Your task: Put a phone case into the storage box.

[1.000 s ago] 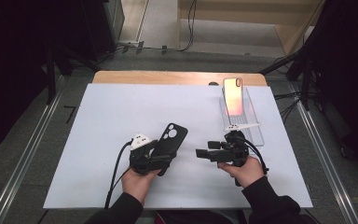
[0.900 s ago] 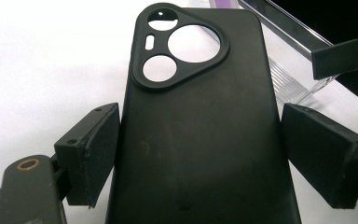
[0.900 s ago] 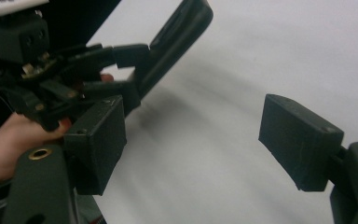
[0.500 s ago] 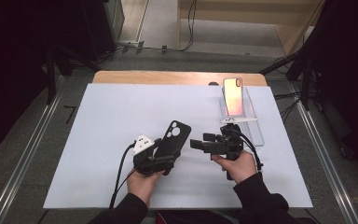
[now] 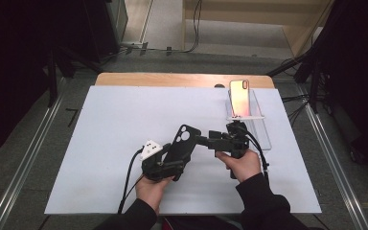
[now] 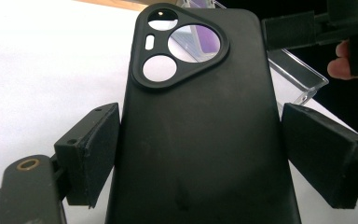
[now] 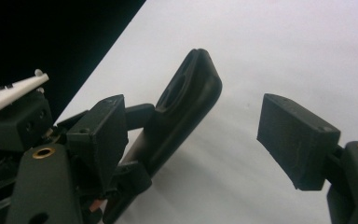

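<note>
While the left gripper (image 5: pixel 170 160) is holding the soft black phone case with the round camera holes (image 6: pixel 200 126) by its two long sides, the case is tilting up off the white worktop (image 5: pixel 110 124), near the middle of the near side. The right gripper (image 5: pixel 206 140) is pointing left at the top end of the case, and its fingers (image 7: pixel 298 140) are standing wide with nothing between them.

The shiny pink-gold phone (image 5: pixel 239 98) is leaning in the clear plastic stand (image 5: pixel 256 122) at the far right, so I think the lifting part is done, and putting the case on the phone is waiting.

There is lots of open room on the left and far side. The stand is sitting just behind the right hand (image 5: pixel 239 165), so that hand is working in a tight spot.
</note>
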Demonstrator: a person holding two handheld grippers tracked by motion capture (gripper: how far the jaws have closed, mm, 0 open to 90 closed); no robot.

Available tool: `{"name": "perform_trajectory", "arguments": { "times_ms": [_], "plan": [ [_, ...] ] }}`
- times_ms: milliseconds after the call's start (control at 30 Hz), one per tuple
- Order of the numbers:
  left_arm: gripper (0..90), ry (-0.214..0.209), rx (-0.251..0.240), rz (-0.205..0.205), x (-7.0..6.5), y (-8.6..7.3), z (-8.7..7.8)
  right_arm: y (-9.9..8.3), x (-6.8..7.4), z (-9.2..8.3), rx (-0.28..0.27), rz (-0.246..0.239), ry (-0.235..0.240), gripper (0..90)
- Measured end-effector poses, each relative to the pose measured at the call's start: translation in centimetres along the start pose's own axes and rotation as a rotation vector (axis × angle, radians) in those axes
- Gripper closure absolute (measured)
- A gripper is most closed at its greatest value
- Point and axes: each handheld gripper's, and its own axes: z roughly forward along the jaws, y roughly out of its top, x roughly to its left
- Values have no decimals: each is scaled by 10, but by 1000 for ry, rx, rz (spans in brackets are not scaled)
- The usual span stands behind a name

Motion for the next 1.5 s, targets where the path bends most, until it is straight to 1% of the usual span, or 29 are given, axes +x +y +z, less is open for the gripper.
{"name": "perform_trajectory", "arguments": {
  "times_ms": [33,67,133,167,233,300,467,533,567,633,767,800,867,967,1100,1133,1167,1200,1400,1467,1500],
  "plan": [
    [148,1,-6,3,0,-1,0,1,0,1,-1,4,-2,233],
    [148,0,-11,-1,0,-2,1,1,0,2,-2,2,-3,235],
    [148,0,-12,-13,0,-3,1,2,0,4,0,11,-6,236],
    [148,0,-12,-12,-1,-4,1,3,0,5,-1,13,-7,239],
    [148,10,-22,6,-3,-4,0,4,0,7,-5,15,-9,242],
    [148,6,-33,13,-4,-4,0,5,-1,10,-3,20,-10,250],
    [148,22,-78,54,-6,-7,-1,7,-2,16,-12,30,-8,265],
    [148,24,-77,60,-6,-7,-1,8,-1,18,-12,38,-1,278],
    [148,27,-84,63,-6,-8,-1,8,-1,20,-14,39,0,282],
    [148,18,-101,66,-7,-9,-2,9,-1,22,-16,42,4,296],
    [148,25,-127,82,-11,-9,-3,10,0,27,-16,55,16,324],
    [148,31,-127,87,-12,-8,-4,11,0,28,-16,58,21,344],
    [148,29,-130,89,-13,-8,-4,10,1,29,-13,70,31,387],
    [148,16,-133,65,-14,-9,-4,10,2,30,-17,82,46,472],
    [147,1,-144,56,-15,-10,-4,10,2,29,-35,94,74,603],
    [147,0,-146,54,-15,-10,-5,10,2,29,-34,97,79,648],
    [147,-4,-149,49,-15,-9,-5,10,2,29,-34,95,76,673],
    [146,-8,-147,43,-15,-9,-4,10,3,28,-36,99,77,682],
    [145,-23,-149,39,-15,-10,-4,10,3,26,-41,110,110,725],
    [143,-30,-144,35,-14,-10,-4,11,2,25,-30,131,128,737],
    [143,-31,-145,38,-14,-10,-3,12,2,25,-24,131,137,741]
  ]
}}
